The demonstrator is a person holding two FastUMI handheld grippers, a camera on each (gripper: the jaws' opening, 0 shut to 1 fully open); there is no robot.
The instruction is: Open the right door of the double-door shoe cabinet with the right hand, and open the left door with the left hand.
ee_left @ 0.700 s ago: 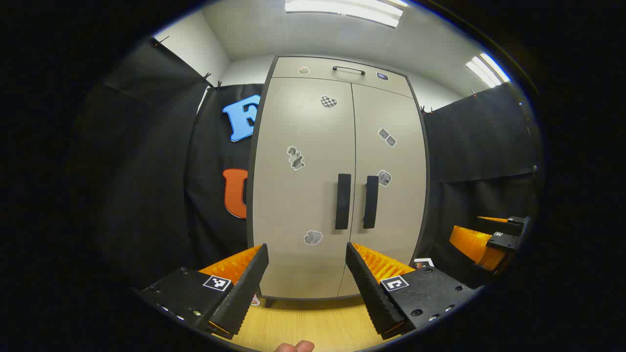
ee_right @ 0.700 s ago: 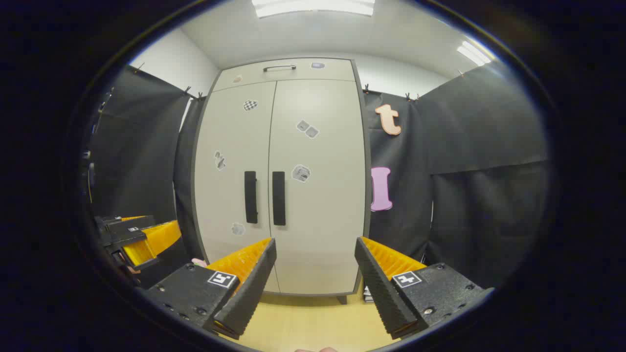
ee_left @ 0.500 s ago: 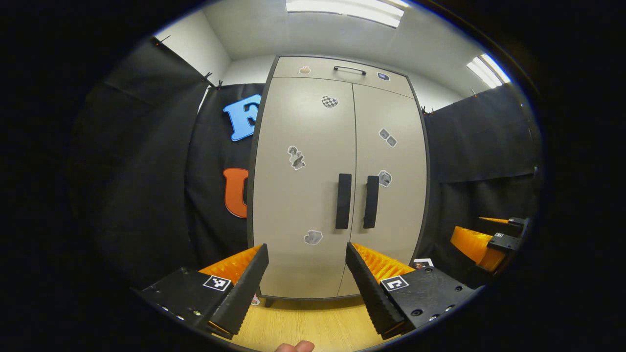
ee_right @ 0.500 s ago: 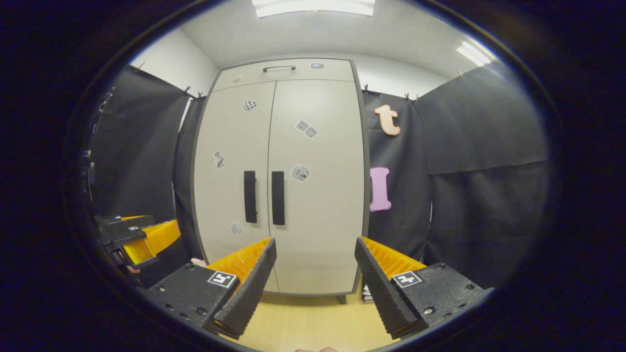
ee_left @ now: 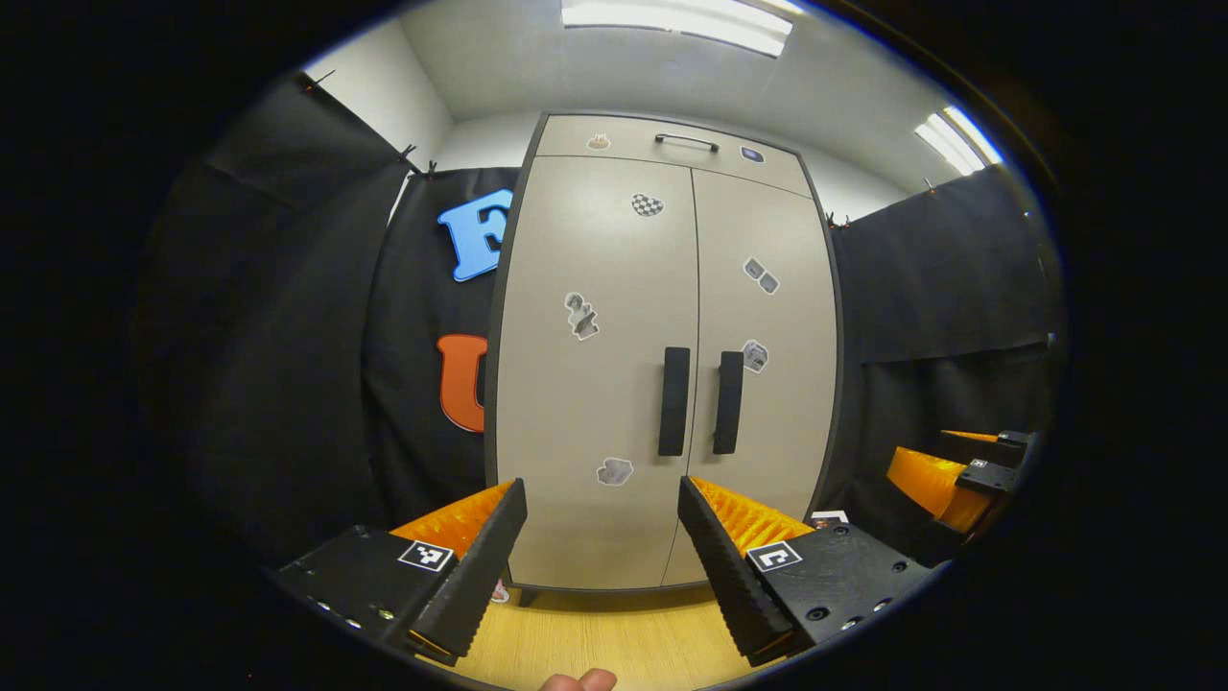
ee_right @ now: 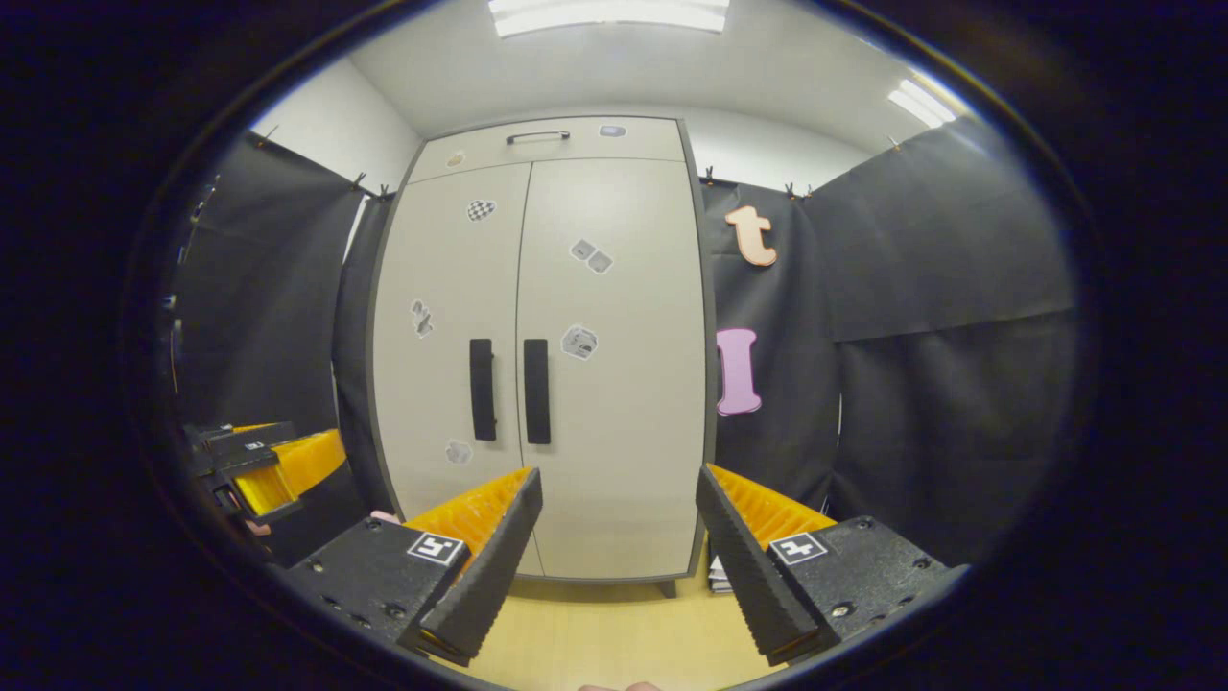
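Note:
A tall beige shoe cabinet [ee_left: 662, 288] [ee_right: 537, 288] stands ahead with both doors closed. Its left door [ee_left: 590, 384] [ee_right: 446, 317] and right door [ee_left: 767, 403] [ee_right: 614, 422] each carry a vertical black handle near the centre seam: left handle [ee_left: 673, 401] [ee_right: 482, 390], right handle [ee_left: 727, 402] [ee_right: 536, 391]. My left gripper [ee_left: 602, 499] is open and well short of the cabinet, aimed below the left handle. My right gripper [ee_right: 619, 485] is open too, some way back, facing the lower right door. The right gripper [ee_left: 964, 470] shows at the left gripper view's right edge, the left gripper [ee_right: 259, 465] at the right gripper view's left edge.
A narrow top drawer [ee_left: 672, 142] with a thin handle sits above the doors. Small stickers dot both doors. Black cloth walls flank the cabinet. A light wooden floor [ee_left: 614, 643] [ee_right: 624, 633] lies in front. A small stack of flat things [ee_right: 718, 574] rests by the cabinet's right foot.
Both views have shifted a little: the cabinet sits slightly lower in the left gripper view and slightly further left in the right gripper view. Both grippers stay open.

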